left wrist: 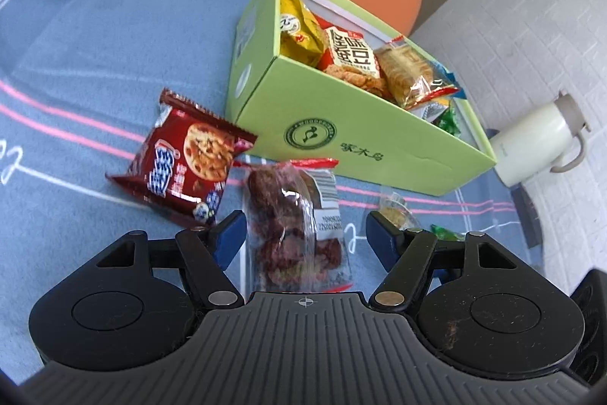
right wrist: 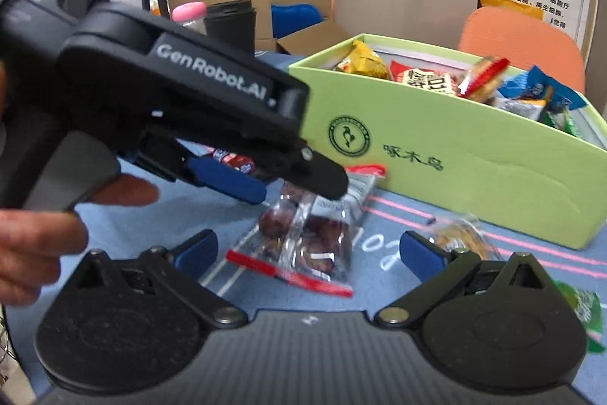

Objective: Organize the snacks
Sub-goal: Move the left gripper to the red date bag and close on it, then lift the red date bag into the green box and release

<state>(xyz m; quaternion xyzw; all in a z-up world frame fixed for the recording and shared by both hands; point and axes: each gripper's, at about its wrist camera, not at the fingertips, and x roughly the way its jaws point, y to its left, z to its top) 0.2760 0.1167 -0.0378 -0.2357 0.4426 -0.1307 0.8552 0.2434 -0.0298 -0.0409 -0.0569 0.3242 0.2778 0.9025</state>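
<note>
Hovering over a clear packet of red dates point(left wrist: 296, 226), the left gripper point(left wrist: 305, 238) has its jaws spread wide, packet between them, pads apparently not pressing, so nothing gripped as far as I can tell. Right gripper point(right wrist: 307, 253) also spread apart and empty, pointing at the same packet from the other side. Packet lies flat on the blue tablecloth point(left wrist: 95, 63), just in front of the green box point(left wrist: 341, 147), which already holds several snacks. A red cookie packet point(left wrist: 186, 158) sits just beside it to the left in the left wrist view; small wrapped snack point(left wrist: 394, 211) near the right finger. Step looks like picking up the date packet for the box. To do it well: come down across the narrow width, pinch mid-body rather than the thin sealed edge, and keep clear of the cookie packet. Long axis runs from gripper toward box, barcode end and red seal nearest the box, other red seal toward the camera.
</note>
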